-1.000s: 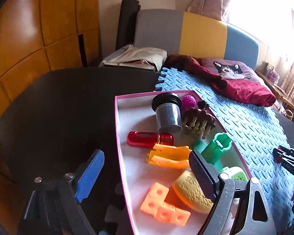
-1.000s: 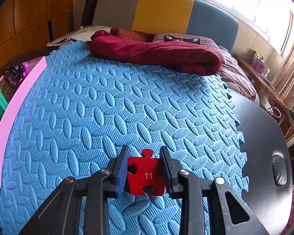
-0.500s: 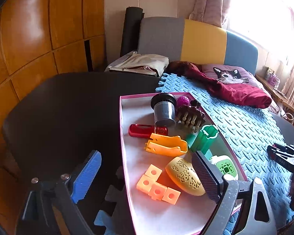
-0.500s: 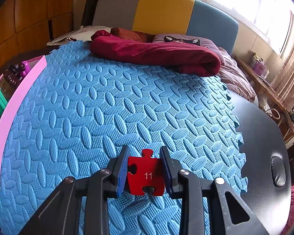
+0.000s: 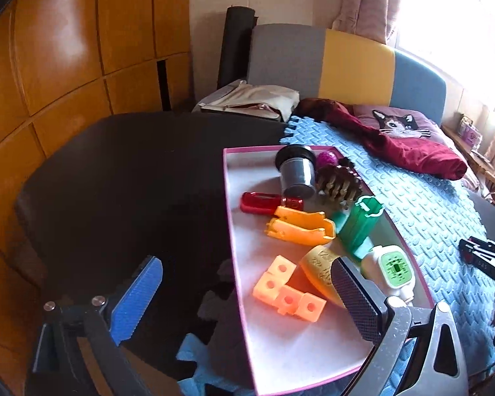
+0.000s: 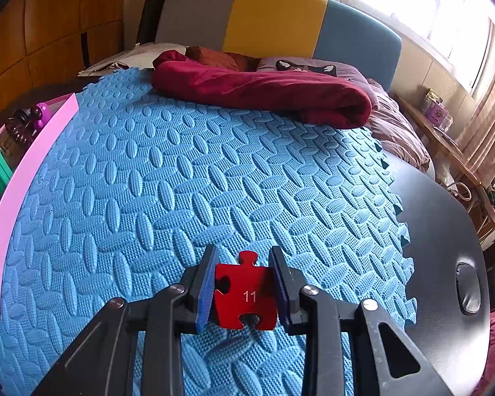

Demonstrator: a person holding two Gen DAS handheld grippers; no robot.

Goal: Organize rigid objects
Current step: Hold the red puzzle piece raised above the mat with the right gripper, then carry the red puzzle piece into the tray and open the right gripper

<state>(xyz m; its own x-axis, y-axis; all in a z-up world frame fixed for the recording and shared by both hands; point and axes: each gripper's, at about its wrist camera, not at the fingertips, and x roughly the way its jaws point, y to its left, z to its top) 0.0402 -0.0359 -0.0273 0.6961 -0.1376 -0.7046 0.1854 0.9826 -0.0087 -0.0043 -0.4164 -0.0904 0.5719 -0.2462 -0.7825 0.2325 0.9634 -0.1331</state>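
Red puzzle piece [image 6: 246, 295] between narrow right jaws; left jaws opening, empty.

One pink-rimmed tray [image 5: 229, 217] holds nine toys: one grey spool with a black cap [image 5: 295, 171], one purple ball [image 5: 327, 157], one brown spiky piece [image 5: 338, 183], one red tool [image 5: 264, 202], one orange clip [image 5: 300, 226], one green tube [image 5: 361, 224], one yellow patterned piece [image 5: 318, 272], one white and green gadget [image 5: 391, 270], and one cluster of four orange cubes [image 5: 287, 288]. One red puzzle piece [image 6: 246, 293] is marked 11. One blue foam mat [image 6: 181, 171] carries one dark red cloth [image 6: 264, 89].
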